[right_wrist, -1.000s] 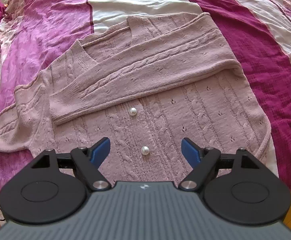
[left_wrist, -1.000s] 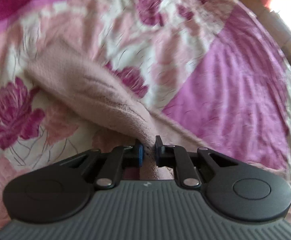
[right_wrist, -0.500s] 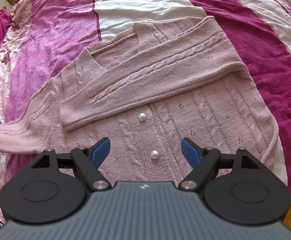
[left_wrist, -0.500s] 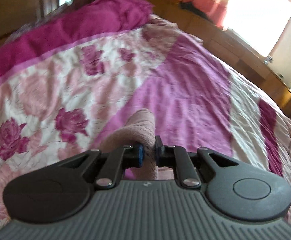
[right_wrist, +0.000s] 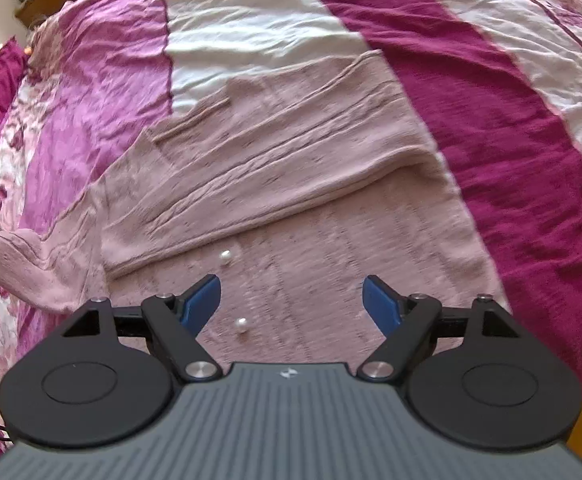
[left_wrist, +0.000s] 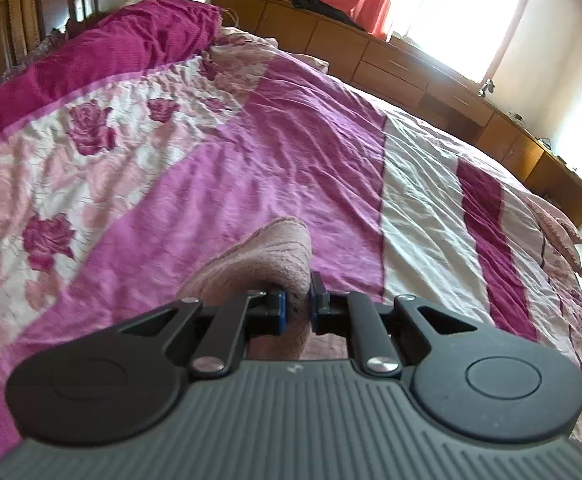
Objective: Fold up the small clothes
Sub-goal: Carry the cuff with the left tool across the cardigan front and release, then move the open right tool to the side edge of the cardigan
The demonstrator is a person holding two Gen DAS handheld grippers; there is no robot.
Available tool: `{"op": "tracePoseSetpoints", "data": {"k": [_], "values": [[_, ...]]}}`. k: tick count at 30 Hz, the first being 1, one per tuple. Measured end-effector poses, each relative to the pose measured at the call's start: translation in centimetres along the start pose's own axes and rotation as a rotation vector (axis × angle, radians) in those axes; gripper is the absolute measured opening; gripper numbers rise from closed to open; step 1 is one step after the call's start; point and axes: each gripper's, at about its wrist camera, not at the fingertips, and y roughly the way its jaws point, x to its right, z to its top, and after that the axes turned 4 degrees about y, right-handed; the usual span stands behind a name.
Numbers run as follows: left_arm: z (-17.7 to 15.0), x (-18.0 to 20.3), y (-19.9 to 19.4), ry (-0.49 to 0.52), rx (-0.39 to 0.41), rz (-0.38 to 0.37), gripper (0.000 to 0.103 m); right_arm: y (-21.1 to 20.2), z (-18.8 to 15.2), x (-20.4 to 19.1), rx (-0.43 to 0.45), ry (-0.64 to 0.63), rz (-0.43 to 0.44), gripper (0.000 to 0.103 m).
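Now lifted clear of the bedspread (left_wrist: 315, 152), the cardigan's second sleeve (left_wrist: 267, 256) rises pinched in the left gripper (left_wrist: 296, 312), bound for the cardigan (right_wrist: 311, 184); the right gripper (right_wrist: 291, 300) hovers, jaws spread, empty.

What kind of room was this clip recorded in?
A home bedroom, most likely. The cardigan lies on a bed with a pink patchwork bedspread; a long wooden dresser runs under a curtained window, and a wooden wardrobe stands at the bed's head.
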Motion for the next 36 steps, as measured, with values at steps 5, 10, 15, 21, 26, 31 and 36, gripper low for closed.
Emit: {"op": "tracePoseSetpoints", "data": {"k": [5,10,15,21,26,31,36], "values": [[-0.9,3.6,0.3,0.029,-0.007,-0.019,0.013,-1.2,0.5,2.8,0.008,0.006,0.013,0.083],[-2.7,7.2,2.2,0.093,-0.047,-0.048,0.013,-1.8,0.8,5.3,0.009,0.008,0.019,0.083],[-5.4,9.6,5.1,0.153,-0.109,-0.043,0.013,-1.7,0.6,7.4,-0.007,-0.002,0.006,0.083],[-8.2,12.0,7.8,0.201,-0.196,-0.05,0.014,-1.5,1.1,10.0,-0.016,-0.003,0.009,0.083],[-9.9,13.7,9.4,0.199,-0.335,-0.069,0.032,-1.2,2.1,12.0,-0.023,0.005,0.017,0.083],[-11.2,15.8,8.4,0.226,-0.335,-0.034,0.058,-0.6,3.1,13.7,-0.05,-0.003,0.033,0.083],[-12.0,16.4,7.3,0.164,-0.338,0.03,0.06,0.1,4.6,14.2,-0.07,-0.06,0.066,0.083]]}}
